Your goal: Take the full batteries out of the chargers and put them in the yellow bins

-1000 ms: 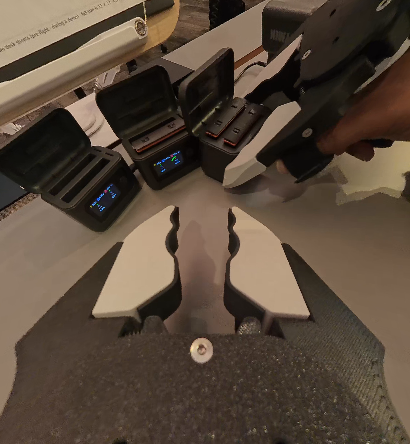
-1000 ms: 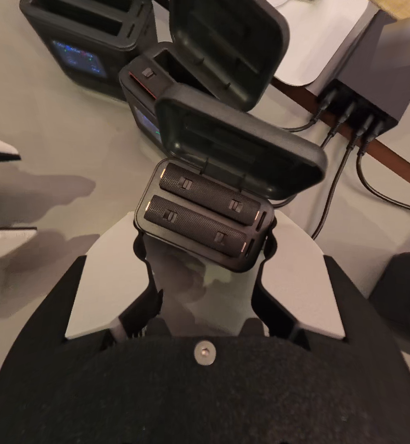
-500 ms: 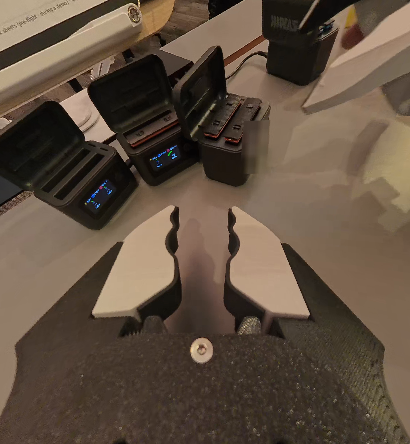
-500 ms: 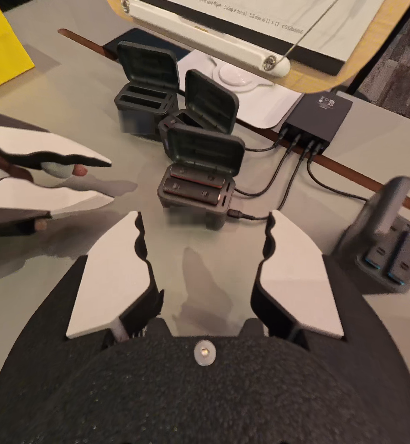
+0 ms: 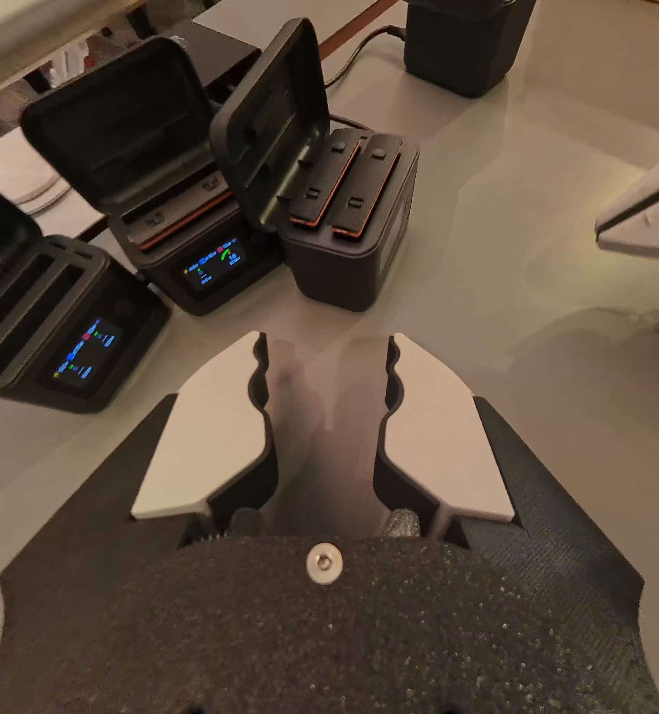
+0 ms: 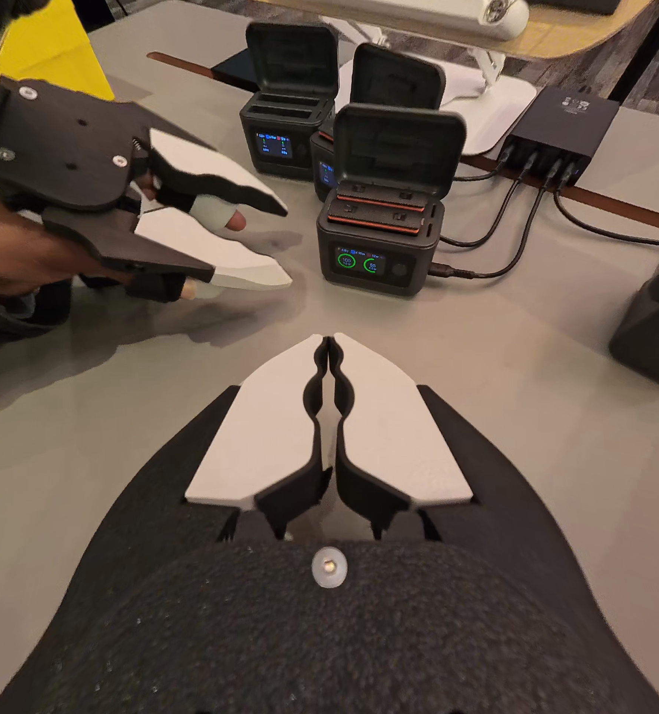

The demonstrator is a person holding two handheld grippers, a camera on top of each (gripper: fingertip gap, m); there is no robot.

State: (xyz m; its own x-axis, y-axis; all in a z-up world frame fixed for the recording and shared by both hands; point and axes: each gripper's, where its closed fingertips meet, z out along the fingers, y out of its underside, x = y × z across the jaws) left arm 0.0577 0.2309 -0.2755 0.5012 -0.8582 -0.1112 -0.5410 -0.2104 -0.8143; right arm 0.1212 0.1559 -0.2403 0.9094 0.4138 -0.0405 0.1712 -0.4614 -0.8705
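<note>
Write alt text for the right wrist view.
The right gripper, shut and empty, hangs over a grey table facing three open black chargers; the nearest charger holds two batteries. The left gripper, open and hand-held, points at them from the left, with a yellow bin behind.

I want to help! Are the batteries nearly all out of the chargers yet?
Partly. The far charger has bare slots. The nearest charger has two batteries seated. The left gripper is open, the right gripper shut, and both hold nothing.

Three open chargers, two hand-held grippers.
</note>
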